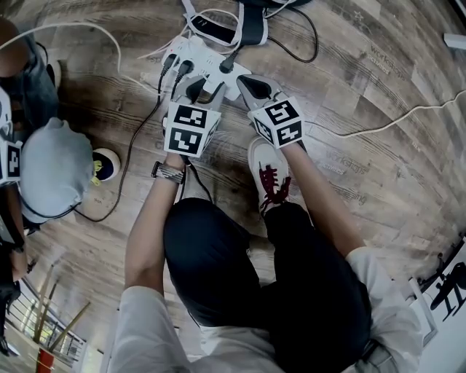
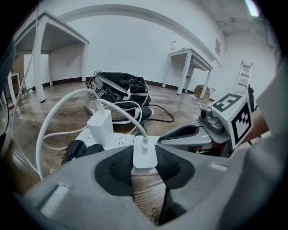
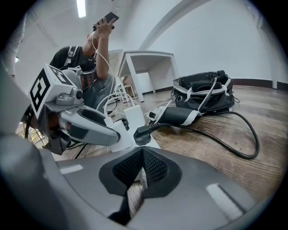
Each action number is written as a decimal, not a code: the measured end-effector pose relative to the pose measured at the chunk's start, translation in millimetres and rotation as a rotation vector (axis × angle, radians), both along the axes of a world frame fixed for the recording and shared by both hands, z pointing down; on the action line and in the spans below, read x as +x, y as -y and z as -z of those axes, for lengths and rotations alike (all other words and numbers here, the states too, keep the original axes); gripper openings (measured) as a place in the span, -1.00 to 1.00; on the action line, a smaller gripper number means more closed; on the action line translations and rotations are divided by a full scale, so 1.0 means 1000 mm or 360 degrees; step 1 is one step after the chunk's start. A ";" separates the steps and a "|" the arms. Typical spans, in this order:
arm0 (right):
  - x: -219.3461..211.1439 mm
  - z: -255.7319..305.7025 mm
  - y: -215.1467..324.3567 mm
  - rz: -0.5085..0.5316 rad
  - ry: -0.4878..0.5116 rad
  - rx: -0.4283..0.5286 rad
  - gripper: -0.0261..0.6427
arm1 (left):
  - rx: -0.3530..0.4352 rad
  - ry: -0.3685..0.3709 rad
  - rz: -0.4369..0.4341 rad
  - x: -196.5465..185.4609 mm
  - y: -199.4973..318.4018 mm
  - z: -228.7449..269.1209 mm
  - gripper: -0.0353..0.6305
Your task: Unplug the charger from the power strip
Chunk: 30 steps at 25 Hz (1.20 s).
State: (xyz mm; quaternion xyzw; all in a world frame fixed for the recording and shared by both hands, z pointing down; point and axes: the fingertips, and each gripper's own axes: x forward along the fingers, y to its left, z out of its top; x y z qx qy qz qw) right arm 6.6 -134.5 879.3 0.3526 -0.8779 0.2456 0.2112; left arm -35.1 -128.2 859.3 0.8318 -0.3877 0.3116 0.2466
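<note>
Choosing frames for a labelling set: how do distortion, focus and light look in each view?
Head view: strong fisheye, floor planks bow toward the edges; even light, power strip sharp. Left gripper view: dark vignette in the corners, charger in focus, ceiling lamp glares. Right gripper view: same vignette, table legs curve, black plug crisp.

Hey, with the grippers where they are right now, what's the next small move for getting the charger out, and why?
Probably pull the left gripper straight away from the power strip. Its jaws are closed on the white charger, which looks seated in the strip's near end. The right gripper, jaws together, sits by that end and may help steady the strip.
</note>
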 end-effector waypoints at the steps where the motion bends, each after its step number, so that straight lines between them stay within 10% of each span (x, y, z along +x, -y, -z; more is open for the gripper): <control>1: 0.000 0.000 0.000 0.0000 -0.0001 0.0002 -0.92 | -0.0011 -0.0021 0.0015 -0.001 0.000 0.000 -0.47; 9: 0.000 0.000 0.000 0.0002 -0.0001 0.0005 -0.92 | 0.0074 0.0140 -0.0113 0.003 -0.001 0.002 -0.47; 23: 0.000 0.000 0.000 0.0015 0.0010 -0.0002 -0.92 | -0.0023 -0.0030 0.0012 -0.001 0.000 0.000 -0.47; 30: -0.001 0.001 0.000 0.0019 0.0006 0.0004 -0.92 | 0.0046 0.0089 -0.0091 0.001 -0.001 0.002 -0.47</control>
